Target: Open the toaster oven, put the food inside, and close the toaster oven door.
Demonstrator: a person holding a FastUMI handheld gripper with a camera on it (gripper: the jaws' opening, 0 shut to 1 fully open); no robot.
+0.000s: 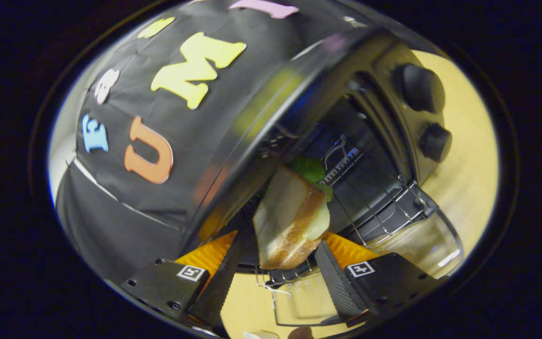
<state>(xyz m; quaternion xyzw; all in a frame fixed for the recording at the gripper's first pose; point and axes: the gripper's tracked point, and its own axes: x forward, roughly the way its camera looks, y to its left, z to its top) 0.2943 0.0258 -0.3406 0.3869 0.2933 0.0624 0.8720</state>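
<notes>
- The toaster oven [384,155] stands open; its glass door [421,245] is folded down toward the near side, over the pale tabletop [464,179]; so the opening step looks done
- The view is rolled hard to one side, so the oven reads tilted; its two knobs [419,88] sit on the panel to the right of the cavity
- The sandwich [292,219], bread with a green leaf at its far end, sits between the fingers, at the mouth of the cavity and over the wire rack [384,207]
- The gripper [275,278] is spread fairly wide; the right finger [334,282] lies close to the sandwich's near corner, the left one looks apart from it; I cannot tell whether the bread is held or already resting on the rack
- Judged from this, the food step is in its last part: the sandwich is at or just inside the oven
- Left to do: let go if not yet done, draw the fingers clear, then swing the door up and shut it
</notes>
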